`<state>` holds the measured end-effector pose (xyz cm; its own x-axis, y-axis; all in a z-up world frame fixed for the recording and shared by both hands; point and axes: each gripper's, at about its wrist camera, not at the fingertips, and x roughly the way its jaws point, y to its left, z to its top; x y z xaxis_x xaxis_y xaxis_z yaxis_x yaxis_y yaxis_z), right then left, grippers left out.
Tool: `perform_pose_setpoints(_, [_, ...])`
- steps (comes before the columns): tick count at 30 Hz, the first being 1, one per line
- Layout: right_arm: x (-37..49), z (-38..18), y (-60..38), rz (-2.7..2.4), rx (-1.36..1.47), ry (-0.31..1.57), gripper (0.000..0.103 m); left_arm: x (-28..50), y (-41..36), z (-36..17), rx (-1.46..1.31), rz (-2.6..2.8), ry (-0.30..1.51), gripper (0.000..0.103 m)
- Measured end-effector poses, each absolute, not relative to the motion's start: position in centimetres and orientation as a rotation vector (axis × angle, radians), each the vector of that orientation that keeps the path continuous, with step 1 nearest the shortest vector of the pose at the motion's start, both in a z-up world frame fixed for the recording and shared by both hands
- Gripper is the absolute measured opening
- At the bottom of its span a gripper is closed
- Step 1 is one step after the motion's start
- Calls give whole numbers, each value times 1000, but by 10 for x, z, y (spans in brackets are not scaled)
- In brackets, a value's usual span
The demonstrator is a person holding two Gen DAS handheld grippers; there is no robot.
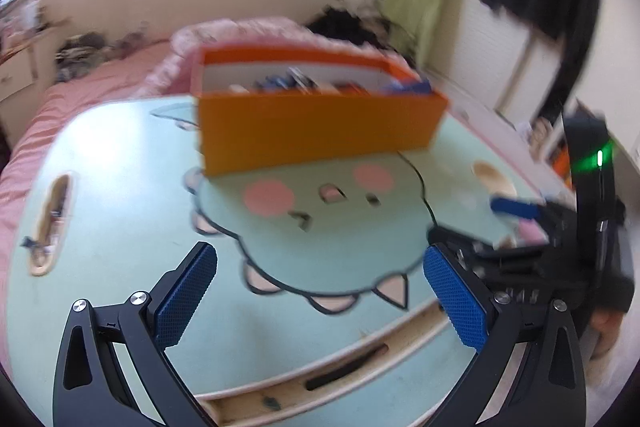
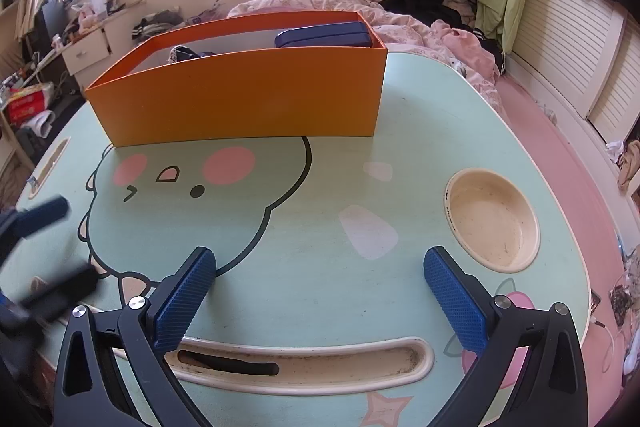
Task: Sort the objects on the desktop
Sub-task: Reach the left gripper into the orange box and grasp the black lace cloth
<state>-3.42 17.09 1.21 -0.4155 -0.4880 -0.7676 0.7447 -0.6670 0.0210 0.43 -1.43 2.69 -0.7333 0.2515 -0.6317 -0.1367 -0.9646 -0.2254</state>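
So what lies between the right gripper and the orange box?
Right wrist view: only bare table top with its printed cartoon face lies between the open right gripper and the orange box.

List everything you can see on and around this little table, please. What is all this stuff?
Table: one, mint green with a cartoon animal print, standing over a bed.
Box: one, orange, at the table's far side.
Case: one, dark blue, inside the box at its right end; other items in there are too hidden to name.
Cup recess: one, cream, round, table's right side, nothing in it.
Long slot: one, cream, near edge, with a dark thing lying at its left end.
Bedding: pink, behind the table.
Left gripper: one, black with blue pads, open, holding nothing.
Right gripper: one, same colours, open, holding nothing.
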Motion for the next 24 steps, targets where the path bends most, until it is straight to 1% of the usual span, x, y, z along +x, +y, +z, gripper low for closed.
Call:
perform_pose_setpoints(3, [-34, 12, 171, -2103, 996, 423, 103, 6, -35, 45, -919, 2774, -414, 103])
perform_pose_setpoints(6, [-33, 12, 171, -2098, 992, 426, 103, 5, -59, 57, -833, 2746, -702, 103])
perform_pose_setpoints(7, [-33, 12, 172, -2097, 992, 426, 103, 1, -63, 60, -838, 2734, -750, 103])
perform_pose_setpoints(8, [-33, 12, 171, -2096, 991, 427, 103, -3, -65, 62, -839, 2737, -762, 103])
perform_pose_setpoints(11, [-33, 11, 171, -2089, 988, 429, 103, -9, -55, 77, -756, 2818, -593, 103])
perform_pose_setpoints(14, [-33, 11, 171, -2086, 985, 431, 103, -16, -41, 93, -733, 2789, -491, 101])
perform_pose_setpoints(16, [-33, 11, 171, -2083, 984, 431, 103, -29, -29, 105, -782, 2747, -426, 82])
perform_pose_setpoints(17, [-32, 11, 171, -2082, 984, 432, 103, -36, -24, 110, -812, 2735, -382, 54])
perform_pose_setpoints(18, [-32, 11, 171, -2081, 983, 432, 103, -48, -16, 113, -880, 2720, -312, 33])
perform_pose_setpoints(19, [-32, 11, 171, -2078, 982, 433, 103, -61, -9, 112, -945, 2698, -267, 30])
perform_pose_setpoints(20, [-32, 11, 171, -2077, 981, 434, 103, -77, -3, 110, -1021, 2663, -245, 30])
perform_pose_setpoints(22, [-33, 12, 171, -2074, 980, 435, 103, -104, 4, 103, -1154, 2606, -257, 31])
perform_pose_setpoints(23, [-33, 12, 171, -2073, 979, 435, 103, -114, 5, 99, -1213, 2585, -283, 34])
perform_pose_setpoints(24, [-32, 11, 171, -2072, 979, 435, 103, -127, 6, 92, -1290, 2561, -311, 41])
